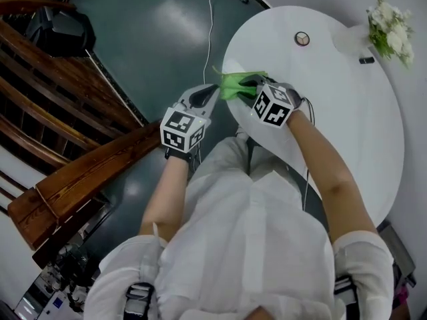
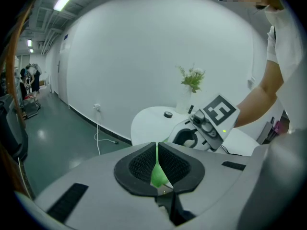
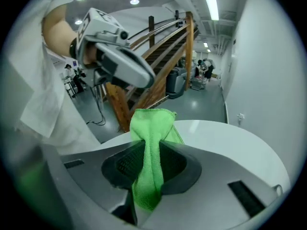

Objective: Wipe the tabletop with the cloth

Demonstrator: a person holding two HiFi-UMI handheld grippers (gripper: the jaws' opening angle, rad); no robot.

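Note:
A green cloth (image 1: 237, 85) is stretched between both grippers over the near-left edge of the round white table (image 1: 333, 92). My left gripper (image 1: 215, 92) is shut on one thin edge of the cloth (image 2: 157, 171), just off the table's rim. On the other end my right gripper (image 1: 250, 89) is shut on a thick bunched fold of the cloth (image 3: 149, 169), which sticks up past its jaws above the tabletop (image 3: 225, 138). The right gripper (image 2: 189, 137) shows in the left gripper view, facing the left one.
A small round black-and-white object (image 1: 302, 39) lies on the table's far side. A vase of white flowers (image 1: 390, 29) and a small dark item (image 1: 366, 60) stand at the far right. A wooden staircase (image 1: 60, 112) runs at the left, a white cable (image 1: 208, 19) across the dark floor.

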